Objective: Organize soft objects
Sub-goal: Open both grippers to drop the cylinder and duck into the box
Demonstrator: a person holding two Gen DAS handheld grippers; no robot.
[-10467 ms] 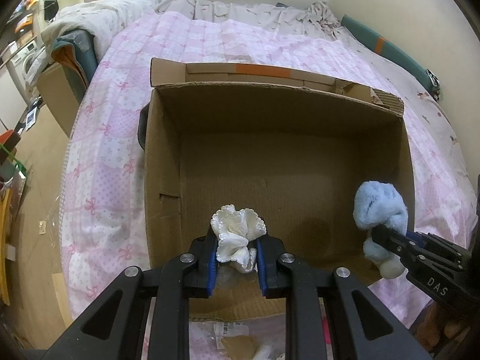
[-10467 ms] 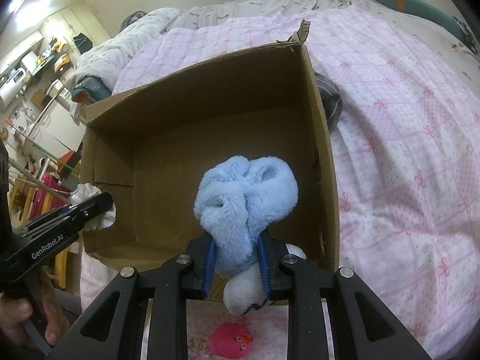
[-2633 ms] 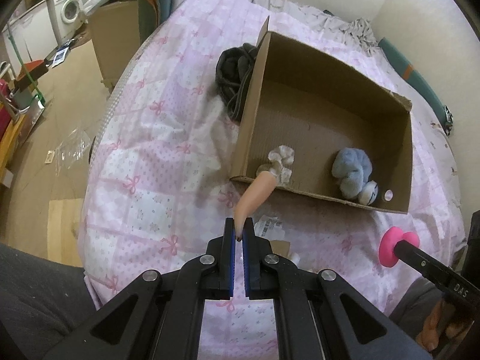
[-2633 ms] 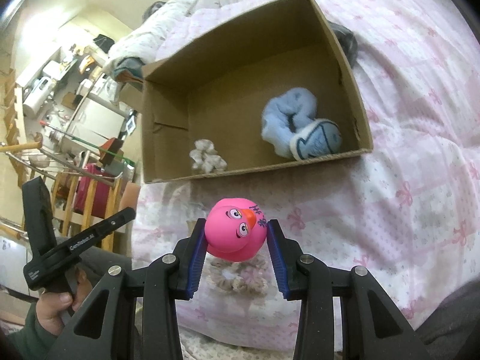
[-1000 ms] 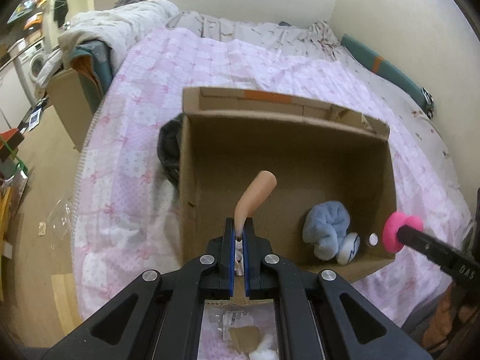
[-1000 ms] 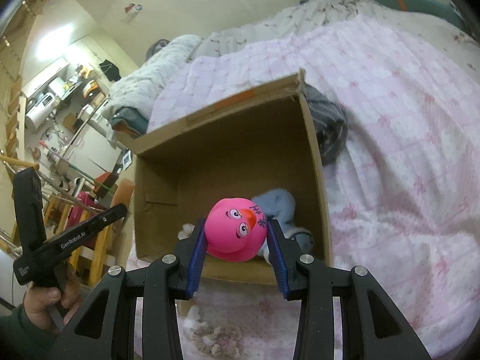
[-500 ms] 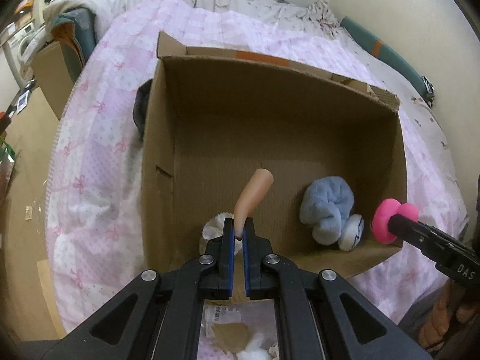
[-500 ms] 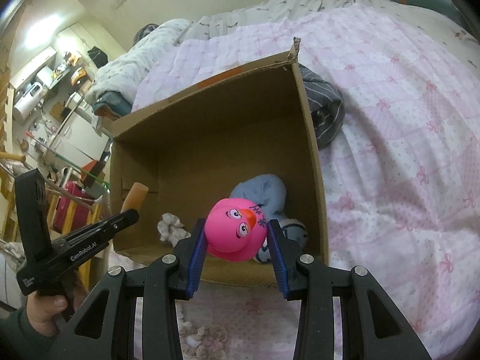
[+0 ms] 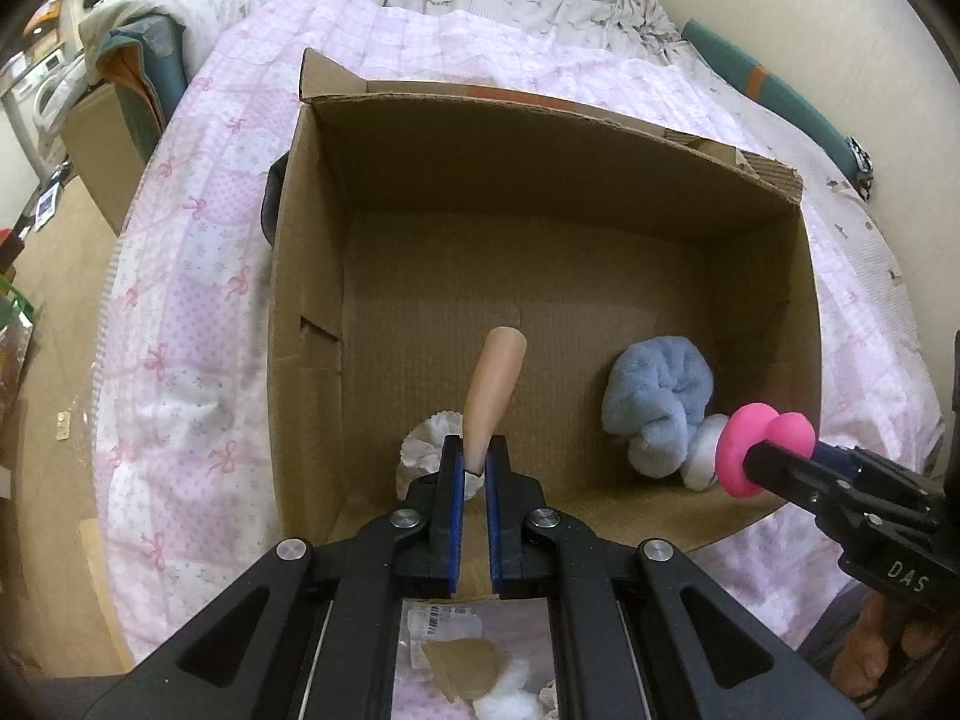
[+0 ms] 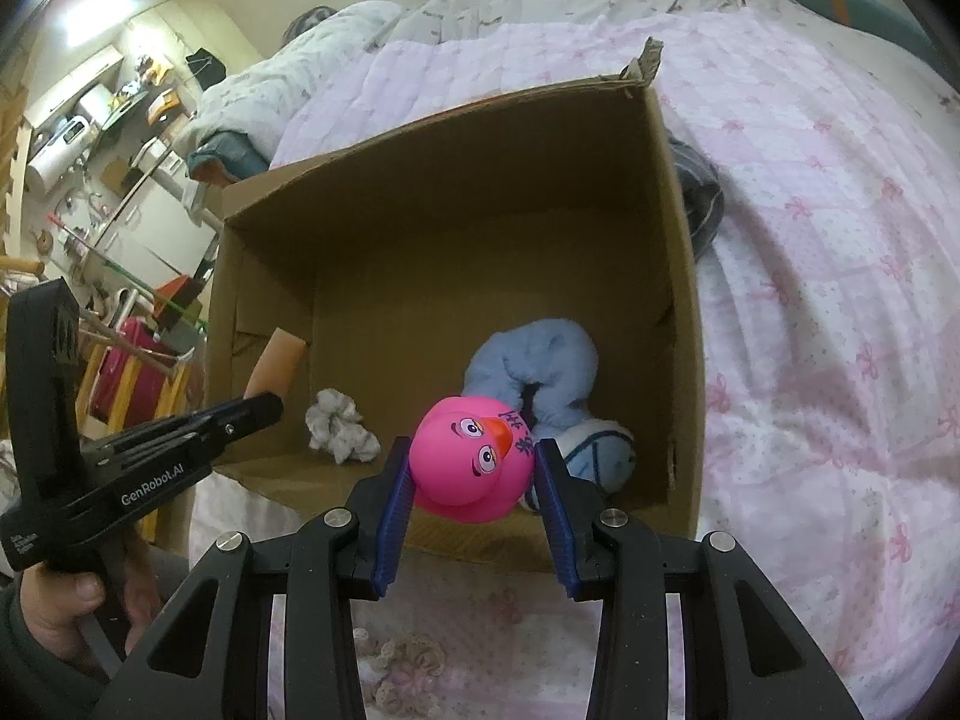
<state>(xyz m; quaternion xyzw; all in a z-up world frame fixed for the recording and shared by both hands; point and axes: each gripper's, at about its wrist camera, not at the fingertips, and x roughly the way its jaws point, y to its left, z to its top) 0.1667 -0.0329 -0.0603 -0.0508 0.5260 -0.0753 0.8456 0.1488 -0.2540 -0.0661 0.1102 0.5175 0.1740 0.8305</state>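
Note:
An open cardboard box (image 9: 312, 276) (image 10: 684, 300) stands on the pink bed. My left gripper (image 9: 474, 459) is shut on a peach cone-shaped soft object (image 9: 495, 396), held over the box's near left corner; it also shows in the right wrist view (image 10: 273, 369). My right gripper (image 10: 474, 468) is shut on a pink rubber duck (image 10: 471, 459) over the box's near right edge; the duck also shows in the left wrist view (image 9: 765, 450). Inside the box lie a white scrunchie (image 10: 339, 426) (image 9: 426, 444) and a blue plush slipper (image 9: 657, 411) (image 10: 540, 372).
A dark grey garment (image 10: 699, 198) lies behind the box's far side. A beige scrunchie (image 10: 408, 675), a white fluffy item (image 9: 504, 690) and a packet (image 9: 444, 624) lie on the pink quilt (image 9: 192, 276) in front of the box. Furniture and clutter stand off the bed's left.
Both grippers have moved closer to the box and lower over its near edge, each still holding its object. The box's contents have not moved.

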